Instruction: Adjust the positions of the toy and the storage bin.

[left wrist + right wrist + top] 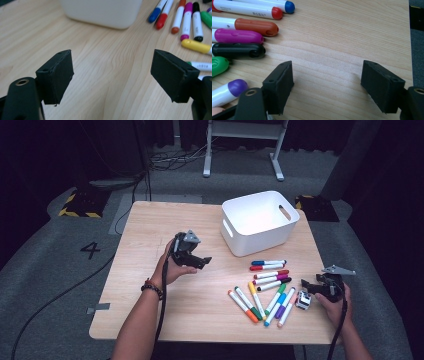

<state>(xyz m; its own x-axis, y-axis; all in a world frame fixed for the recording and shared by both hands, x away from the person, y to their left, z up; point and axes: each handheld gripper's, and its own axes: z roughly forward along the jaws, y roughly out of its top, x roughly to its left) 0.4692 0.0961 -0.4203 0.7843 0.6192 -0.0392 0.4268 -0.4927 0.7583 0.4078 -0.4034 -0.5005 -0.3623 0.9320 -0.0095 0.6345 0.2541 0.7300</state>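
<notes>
Wheeled stand (243,145) beyond hazard-striped blocks (79,202).

A dozen or so capped coloured markers (267,287) lay flat in a loose cluster just beside the right claw (306,285), well apart from the left claw (202,261).

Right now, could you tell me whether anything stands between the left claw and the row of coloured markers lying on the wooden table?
Nothing visible does. The left claw hangs open above bare wooden table, and the coloured markers lie beyond it with only bare wood between. The white plastic bin stands off to the side, clear of that line.
</notes>
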